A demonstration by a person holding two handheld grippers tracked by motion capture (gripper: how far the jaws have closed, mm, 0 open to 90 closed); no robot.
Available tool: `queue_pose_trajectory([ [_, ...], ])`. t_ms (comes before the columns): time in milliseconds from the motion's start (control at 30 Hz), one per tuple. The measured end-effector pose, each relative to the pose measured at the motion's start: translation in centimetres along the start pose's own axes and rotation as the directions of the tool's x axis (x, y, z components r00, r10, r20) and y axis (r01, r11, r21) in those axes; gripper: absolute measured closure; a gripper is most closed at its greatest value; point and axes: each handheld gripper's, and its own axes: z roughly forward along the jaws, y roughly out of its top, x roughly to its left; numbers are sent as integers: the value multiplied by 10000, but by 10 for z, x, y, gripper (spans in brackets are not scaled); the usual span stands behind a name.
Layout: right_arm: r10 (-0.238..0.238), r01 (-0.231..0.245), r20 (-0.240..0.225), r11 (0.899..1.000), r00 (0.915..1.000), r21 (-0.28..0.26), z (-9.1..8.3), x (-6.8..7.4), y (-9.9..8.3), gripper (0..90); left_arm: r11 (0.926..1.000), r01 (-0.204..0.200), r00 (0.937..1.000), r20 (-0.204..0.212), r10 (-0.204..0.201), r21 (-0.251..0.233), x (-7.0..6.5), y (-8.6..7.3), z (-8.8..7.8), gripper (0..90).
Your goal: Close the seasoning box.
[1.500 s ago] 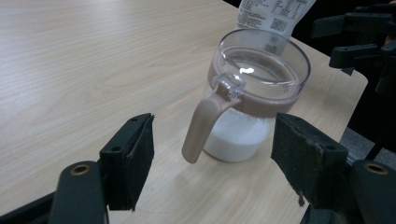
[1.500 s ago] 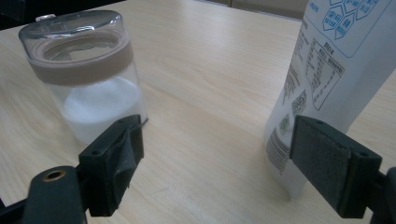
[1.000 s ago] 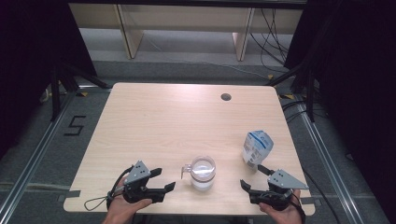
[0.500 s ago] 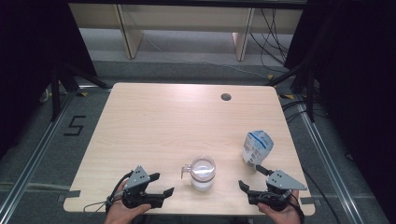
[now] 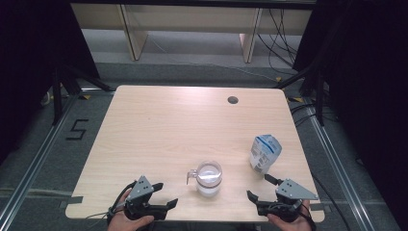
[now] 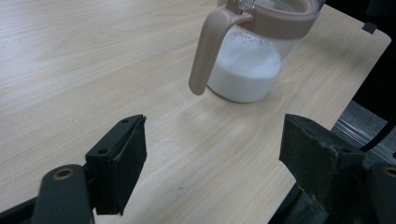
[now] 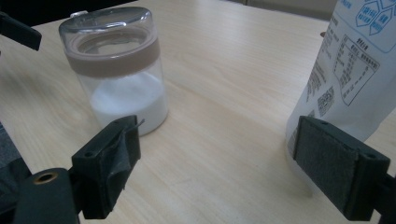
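High view: a lidded jar with a tan collar and side handle is seen standing upright near the front edge of the tabletop, between the two grippers. A white and blue pouch stands to its right, apart from it. The jar is about a third filled with white powder, and its clear lid is seated.

The left gripper is held low at the front edge, its fingers released and spread wide, nothing between them. In the left gripper view the handle hangs ahead of the gap, not yet reached. The right gripper is likewise released – its fingers stand wide, with the jar ahead to one side and the pouch just beyond the other finger.

The step in hand is judged to be an approach to the jar and pouch. It is best done with the jar steadied at the collar or handle by the left gripper before anything is lifted – a push on the smooth glass body could slide it. The pouch should be gripped high on its body, squarely and gently, since it is soft and may buckle or tip.
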Motion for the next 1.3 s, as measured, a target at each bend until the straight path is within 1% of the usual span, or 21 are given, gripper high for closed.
queue_pose_trajectory([
  [67,-101,101,-50,9999,9999,84,-1,0,-1,159,9999,134,9999,-37,-134,-58,-1,-2,0,219],
  [167,6,-4,-190,10000,9998,90,-1,2,-2,158,10000,34,10000,-4,-34,-25,0,-4,1,209],
  [200,-169,168,-112,9998,9998,-43,-1,1,-3,158,10000,40,10000,-1,-40,-29,0,-5,1,205],
  [233,147,-145,-177,9998,9997,146,-3,3,-3,159,10000,74,10000,30,-74,18,-1,-6,1,203],
  [367,125,-119,-216,9995,9997,301,-3,4,-5,159,9999,81,9999,77,-82,117,-2,-8,2,187],
  [433,-79,90,-306,9993,9995,364,-3,3,-6,159,9997,205,9998,78,-206,103,-3,-10,3,182],
  [467,244,-235,-196,9987,9995,462,-4,6,-7,159,9994,277,9996,40,-277,197,-4,-10,3,181],
  [500,66,-59,-133,9986,9999,527,-5,5,-7,159,9995,208,9998,48,-209,241,-4,-11,3,180],
  [533,294,-283,-154,9971,9994,712,-6,7,-8,158,9998,115,9999,55,-116,176,-4,-11,4,179],
  [567,108,-96,-173,9976,9998,687,-5,6,-9,158,9998,107,9999,55,-108,176,-4,-11,4,178],
  [767,23,23,-464,9951,9989,984,-5,6,-14,160,9997,141,9999,65,-142,201,-5,-14,4,172],
  [800,178,-150,-267,9948,9995,1011,-6,8,-15,160,9996,146,9999,0,-146,241,-5,-14,4,169],
  [867,17,35,-491,9944,9988,1053,-6,7,-16,159,9996,207,9997,100,-209,186,-5,-15,5,165],
  [933,49,2,-486,9947,9988,1030,-7,8,-16,160,9990,-32,10000,36,31,449,-3,-16,4,161],
  [967,29,26,-526,9946,9986,1039,-7,8,-17,160,9994,252,9996,98,-255,245,-5,-17,6,160],
  [1000,131,-84,-428,9942,9990,1076,-8,9,-17,159,9992,275,9996,102,-278,299,-5,-17,6,159],
  [1067,-53,103,-479,9944,9988,1053,-7,8,-19,159,9994,75,10000,39,-76,348,-5,-18,6,157],
  [1133,220,-183,-310,9933,9993,1145,-9,11,-20,159,9996,52,10000,59,-54,288,-6,-17,6,157],
  [1167,77,-46,-285,9940,9996,1090,-9,10,-20,159,9997,123,9999,86,-125,232,-6,-17,7,157],
  [1267,-96,145,-425,9931,9991,1161,-8,9,-20,160,9995,112,9999,79,-114,280,-5,-16,5,157],
  [1300,46,16,-523,9930,9986,1182,-9,9,-20,160,9991,-25,10000,6,25,416,-3,-17,4,156],
])
